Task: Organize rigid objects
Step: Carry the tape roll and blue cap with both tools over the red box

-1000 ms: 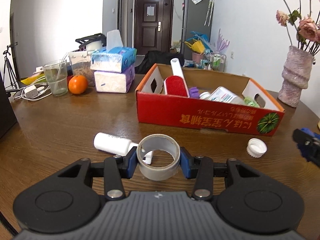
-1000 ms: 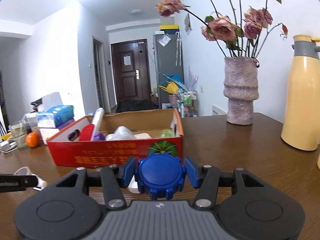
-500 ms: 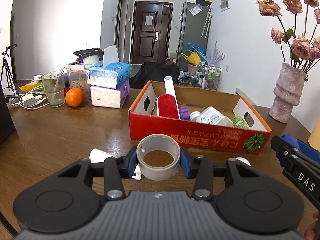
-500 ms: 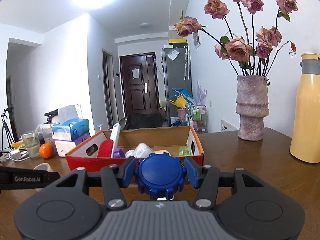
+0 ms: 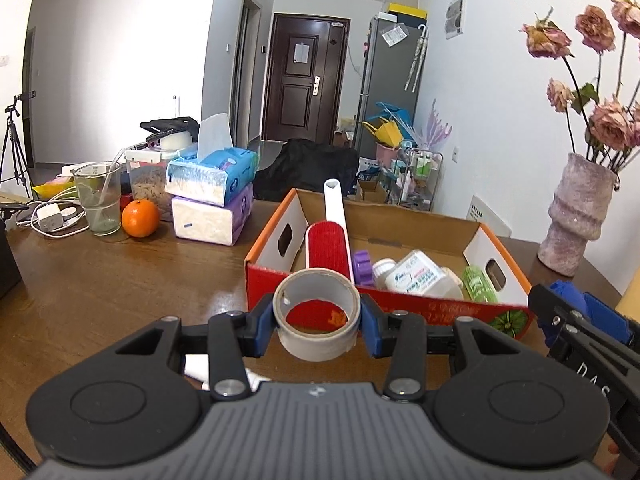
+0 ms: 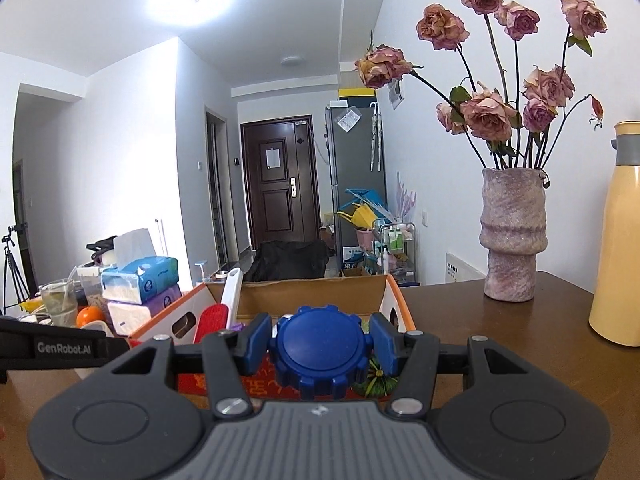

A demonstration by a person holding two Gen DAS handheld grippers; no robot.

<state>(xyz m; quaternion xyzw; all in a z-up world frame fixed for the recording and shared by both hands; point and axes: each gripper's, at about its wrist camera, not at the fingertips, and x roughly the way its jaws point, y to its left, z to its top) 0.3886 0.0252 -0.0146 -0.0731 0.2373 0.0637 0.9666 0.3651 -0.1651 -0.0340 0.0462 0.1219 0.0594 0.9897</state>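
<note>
My left gripper (image 5: 316, 320) is shut on a grey tape roll (image 5: 316, 338), held in the air just before the red cardboard box (image 5: 400, 308). My right gripper (image 6: 318, 350) is shut on a blue ridged lid (image 6: 320, 350), raised in front of the same box (image 6: 188, 316); it also shows at the right edge of the left wrist view as the right gripper (image 5: 576, 320). Inside the box lie a red lint brush with a white handle (image 5: 328, 248), a purple cap (image 5: 362, 266), a clear bottle (image 5: 420, 276) and a green bottle (image 5: 478, 282). A white bottle (image 5: 198, 370) lies on the table, mostly hidden under my left gripper.
On the wooden table (image 5: 120, 280) left of the box stand stacked tissue packs (image 5: 212, 200), an orange (image 5: 140, 218), a glass (image 5: 98, 196) and chargers with cables (image 5: 52, 216). A pink vase of roses (image 6: 512, 236) and a yellow jug (image 6: 618, 240) stand to the right.
Both grippers have risen and moved closer to the box, each keeping its object. The white bottle and white cap on the table have slipped beneath the left gripper's view.
</note>
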